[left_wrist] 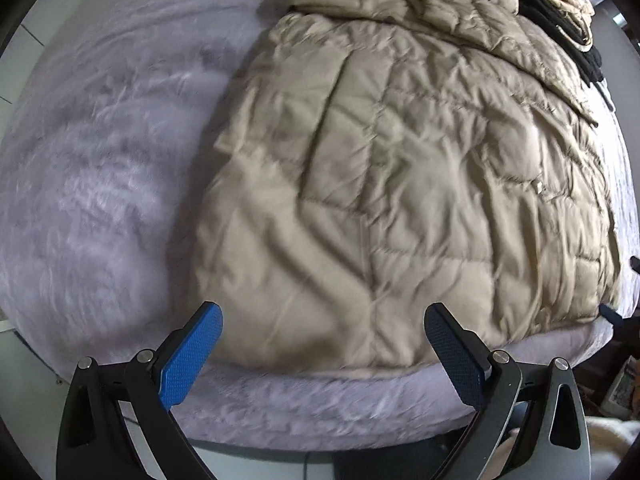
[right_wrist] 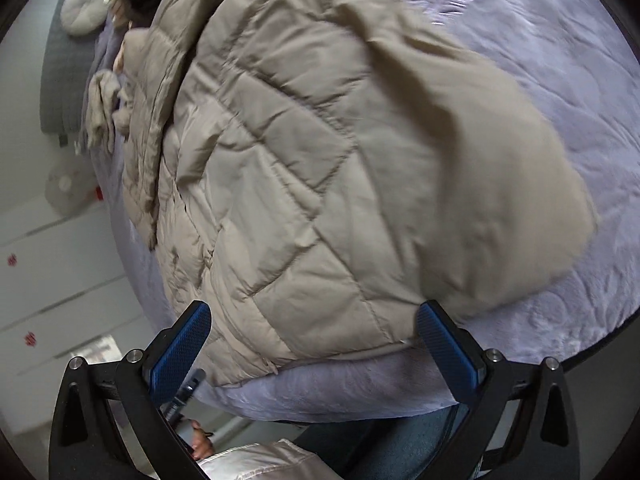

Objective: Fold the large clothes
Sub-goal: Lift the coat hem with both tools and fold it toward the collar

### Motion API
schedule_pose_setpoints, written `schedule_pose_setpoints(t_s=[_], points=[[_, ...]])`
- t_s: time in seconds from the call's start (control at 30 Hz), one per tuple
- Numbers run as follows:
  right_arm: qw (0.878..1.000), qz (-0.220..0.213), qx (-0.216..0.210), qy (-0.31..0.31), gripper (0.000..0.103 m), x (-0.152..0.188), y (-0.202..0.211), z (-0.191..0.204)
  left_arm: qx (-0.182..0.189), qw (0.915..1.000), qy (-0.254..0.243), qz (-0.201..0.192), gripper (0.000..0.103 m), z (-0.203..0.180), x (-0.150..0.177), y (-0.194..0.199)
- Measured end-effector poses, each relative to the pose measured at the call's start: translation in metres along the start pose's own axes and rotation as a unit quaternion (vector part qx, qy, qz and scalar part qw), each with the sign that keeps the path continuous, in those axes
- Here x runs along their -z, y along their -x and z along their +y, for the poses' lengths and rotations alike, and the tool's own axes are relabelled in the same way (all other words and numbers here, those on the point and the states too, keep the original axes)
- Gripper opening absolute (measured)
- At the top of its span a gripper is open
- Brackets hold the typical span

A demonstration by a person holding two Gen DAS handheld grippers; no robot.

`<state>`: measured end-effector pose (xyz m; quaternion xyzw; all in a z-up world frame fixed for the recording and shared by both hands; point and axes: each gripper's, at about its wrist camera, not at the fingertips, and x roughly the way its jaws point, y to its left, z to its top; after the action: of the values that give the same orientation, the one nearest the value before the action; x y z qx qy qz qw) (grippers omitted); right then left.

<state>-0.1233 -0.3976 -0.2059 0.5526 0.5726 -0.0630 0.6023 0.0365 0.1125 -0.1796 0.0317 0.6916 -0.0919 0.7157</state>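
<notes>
The beige quilted coat [left_wrist: 400, 184] looks soft, puffy and slippery, so both spread grippers, left gripper [left_wrist: 322, 320] and right gripper [right_wrist: 314, 318], should pinch its hem at 6 o'clock.

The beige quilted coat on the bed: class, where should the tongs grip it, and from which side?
Grip the beige quilted coat at its near hem, coming from the bed's front edge. That edge lies flat, thin and closest to both open tongs.

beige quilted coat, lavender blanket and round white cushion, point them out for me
beige quilted coat [left_wrist: 400, 184], left wrist view, middle of the quilted panel
lavender blanket [left_wrist: 100, 168], left wrist view, bare stretch left of the coat
round white cushion [right_wrist: 85, 6], right wrist view, its centre
</notes>
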Motion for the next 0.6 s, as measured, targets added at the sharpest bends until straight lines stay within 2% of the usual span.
schedule_pose_setpoints(t_s=[0.1, 0.17, 0.27, 0.37, 0.53, 0.6], points=[[1.0, -0.001, -0.016, -0.014, 0.103, 0.0, 0.005, -0.011, 0.005, 0.9998, 0.011, 0.015, 0.102, 0.014, 0.008, -0.003], [0.999, 0.008, -0.034, -0.018, 0.103, 0.001, 0.005, -0.016, 0.033, 0.9985, 0.037, 0.024, 0.102, 0.027, 0.014, -0.005], [0.998, 0.025, -0.047, -0.012, 0.103, 0.004, 0.003, -0.016, 0.091, 0.9897, 0.101, 0.044, 0.102, 0.051, 0.023, -0.012], [0.998, 0.035, -0.046, -0.01, 0.103, 0.008, 0.003, -0.022, 0.132, 0.979, 0.144, 0.058, 0.102, 0.069, 0.032, -0.022], [0.997, 0.011, -0.046, -0.053, 0.103, 0.008, 0.013, -0.048, 0.17, 0.9691, 0.168, 0.06, 0.102, 0.082, 0.037, -0.034], [0.995, -0.006, -0.064, -0.08, 0.103, 0.007, 0.016, -0.059, 0.183, 0.9665, 0.171, 0.058, 0.102, 0.078, 0.037, -0.037]])
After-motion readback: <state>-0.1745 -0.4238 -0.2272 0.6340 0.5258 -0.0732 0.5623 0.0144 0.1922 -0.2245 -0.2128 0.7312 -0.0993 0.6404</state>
